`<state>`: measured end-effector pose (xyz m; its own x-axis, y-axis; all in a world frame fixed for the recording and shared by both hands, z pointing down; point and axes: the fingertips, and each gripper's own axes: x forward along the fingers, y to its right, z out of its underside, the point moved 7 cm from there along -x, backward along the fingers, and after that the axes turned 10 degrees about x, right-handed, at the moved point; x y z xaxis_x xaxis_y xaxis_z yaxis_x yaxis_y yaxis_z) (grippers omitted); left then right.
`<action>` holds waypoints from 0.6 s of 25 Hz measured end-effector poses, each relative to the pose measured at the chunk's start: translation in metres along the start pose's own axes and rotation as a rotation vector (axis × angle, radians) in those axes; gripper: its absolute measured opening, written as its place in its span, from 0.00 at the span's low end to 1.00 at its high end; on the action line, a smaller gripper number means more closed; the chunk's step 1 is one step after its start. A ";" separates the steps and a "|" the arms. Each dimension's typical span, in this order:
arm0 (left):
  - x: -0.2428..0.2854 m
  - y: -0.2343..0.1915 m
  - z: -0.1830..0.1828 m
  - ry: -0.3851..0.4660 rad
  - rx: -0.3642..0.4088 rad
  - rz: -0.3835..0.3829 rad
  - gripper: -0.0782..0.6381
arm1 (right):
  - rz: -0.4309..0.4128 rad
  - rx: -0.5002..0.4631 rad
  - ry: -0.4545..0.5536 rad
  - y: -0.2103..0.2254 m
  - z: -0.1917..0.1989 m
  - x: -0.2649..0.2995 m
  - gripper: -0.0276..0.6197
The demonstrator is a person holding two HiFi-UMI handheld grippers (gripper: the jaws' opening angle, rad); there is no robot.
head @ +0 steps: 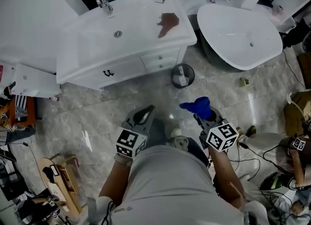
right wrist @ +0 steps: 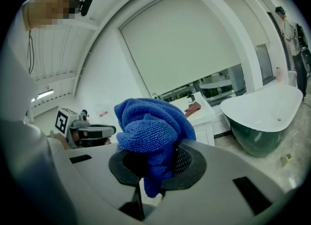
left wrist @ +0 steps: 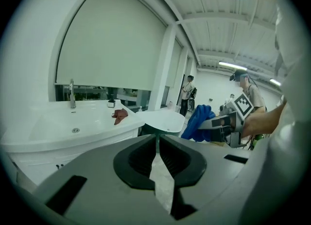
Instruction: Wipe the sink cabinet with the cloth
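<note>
The white sink cabinet [head: 127,66] stands ahead of me across the marble floor, with a faucet [head: 103,1] at the back and a brown smear or rag [head: 168,24] on its right top. My right gripper [head: 201,114] is shut on a bunched blue cloth [head: 197,105], held low in front of my body and well short of the cabinet. In the right gripper view the cloth [right wrist: 151,128] bulges over the jaws and hides their tips. My left gripper [head: 147,110] hangs beside it, jaws together and nothing between them [left wrist: 157,139]. From the left gripper view the cloth [left wrist: 196,122] shows at right.
A white freestanding bathtub [head: 240,34] stands right of the cabinet. A small round bin [head: 182,76] sits on the floor at the cabinet's right corner. Cables [head: 252,155] and gear lie at right, wooden items [head: 58,180] at left. People stand far back [left wrist: 187,93].
</note>
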<state>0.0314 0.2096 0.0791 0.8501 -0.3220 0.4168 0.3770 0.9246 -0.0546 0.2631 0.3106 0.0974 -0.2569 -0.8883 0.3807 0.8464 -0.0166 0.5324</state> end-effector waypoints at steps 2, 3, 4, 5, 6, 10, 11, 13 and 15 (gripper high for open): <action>0.009 -0.020 0.003 0.002 -0.009 0.016 0.13 | 0.017 0.010 -0.030 0.003 -0.004 0.022 0.14; 0.013 -0.031 0.004 0.001 -0.012 0.020 0.13 | 0.025 0.024 -0.043 0.006 -0.007 0.035 0.14; 0.017 -0.042 0.006 0.000 -0.015 0.022 0.13 | 0.033 0.043 -0.054 0.010 -0.011 0.048 0.14; 0.021 -0.052 0.008 0.000 -0.021 0.025 0.13 | 0.040 0.063 -0.063 0.014 -0.013 0.060 0.14; 0.024 -0.061 0.011 0.002 -0.027 0.030 0.13 | 0.048 0.082 -0.069 0.017 -0.015 0.073 0.14; 0.032 -0.084 0.025 -0.008 -0.024 0.064 0.13 | 0.075 0.146 -0.097 0.031 -0.016 0.113 0.14; 0.034 -0.087 0.027 -0.008 -0.025 0.069 0.13 | 0.080 0.156 -0.110 0.035 -0.017 0.122 0.14; 0.039 -0.090 0.029 -0.009 -0.049 0.066 0.13 | 0.081 0.166 -0.153 0.044 -0.018 0.141 0.14; 0.043 -0.091 0.032 -0.010 -0.090 0.044 0.13 | 0.075 0.161 -0.205 0.053 -0.019 0.159 0.14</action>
<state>0.0218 0.1183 0.1311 0.8631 -0.2791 0.4209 0.3714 0.9155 -0.1545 0.2760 0.1603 0.1720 -0.2990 -0.7727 0.5599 0.7858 0.1335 0.6039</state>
